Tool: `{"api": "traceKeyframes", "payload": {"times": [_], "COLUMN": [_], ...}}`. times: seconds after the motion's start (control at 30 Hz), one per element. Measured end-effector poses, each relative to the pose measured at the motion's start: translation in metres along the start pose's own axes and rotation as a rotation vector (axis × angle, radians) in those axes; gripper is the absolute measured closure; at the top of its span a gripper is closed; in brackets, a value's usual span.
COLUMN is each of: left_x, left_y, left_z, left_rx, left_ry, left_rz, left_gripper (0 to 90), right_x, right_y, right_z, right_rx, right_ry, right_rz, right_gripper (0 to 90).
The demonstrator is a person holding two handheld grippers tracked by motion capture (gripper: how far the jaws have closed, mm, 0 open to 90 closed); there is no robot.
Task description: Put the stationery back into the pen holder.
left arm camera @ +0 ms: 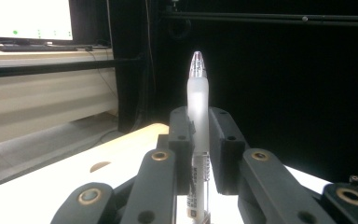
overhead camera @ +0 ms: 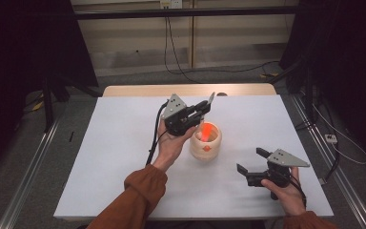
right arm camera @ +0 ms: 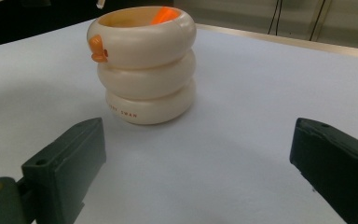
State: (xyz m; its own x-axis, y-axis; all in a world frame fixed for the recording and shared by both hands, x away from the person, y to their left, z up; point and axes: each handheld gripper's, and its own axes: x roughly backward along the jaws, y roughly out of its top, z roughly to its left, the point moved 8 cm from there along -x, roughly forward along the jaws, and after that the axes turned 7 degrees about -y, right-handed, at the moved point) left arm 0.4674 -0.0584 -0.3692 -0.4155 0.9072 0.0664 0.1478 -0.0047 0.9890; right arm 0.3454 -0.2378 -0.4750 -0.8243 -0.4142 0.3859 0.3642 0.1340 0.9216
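Left gripper (overhead camera: pixel 204 110): clamped on pen (left arm camera: pixel 198 100)
Pen axis: along jaws
Holder (overhead camera: pixel 206 143): five o'clock, close
Right gripper (overhead camera: pixel 250 164): gaped, farther

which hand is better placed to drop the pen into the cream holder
Left. The left tool is shut on the pen and sits just above and behind the cream holder. The right tool is open, holds nothing, and rests on the table off to the side.

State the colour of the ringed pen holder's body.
Cream, clearest in the right gripper view: pen holder.
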Motion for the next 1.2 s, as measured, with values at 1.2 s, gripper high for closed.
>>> {"api": "traceKeyframes", "payload": {"times": [1.2], "left_x": [0.004], "left_y": [-0.059], "left_z": [-0.009], "left_rx": [0.003], "left_ry": [-0.053], "left_rz": [0.174], "left_gripper": [77.8], "right_x": [-0.002], "right_y": [-0.002], "right_z": [0.001], "right_rx": [0.008], "right_ry": [0.005], "right_rz": [0.007], "right_gripper": [3.3]}}
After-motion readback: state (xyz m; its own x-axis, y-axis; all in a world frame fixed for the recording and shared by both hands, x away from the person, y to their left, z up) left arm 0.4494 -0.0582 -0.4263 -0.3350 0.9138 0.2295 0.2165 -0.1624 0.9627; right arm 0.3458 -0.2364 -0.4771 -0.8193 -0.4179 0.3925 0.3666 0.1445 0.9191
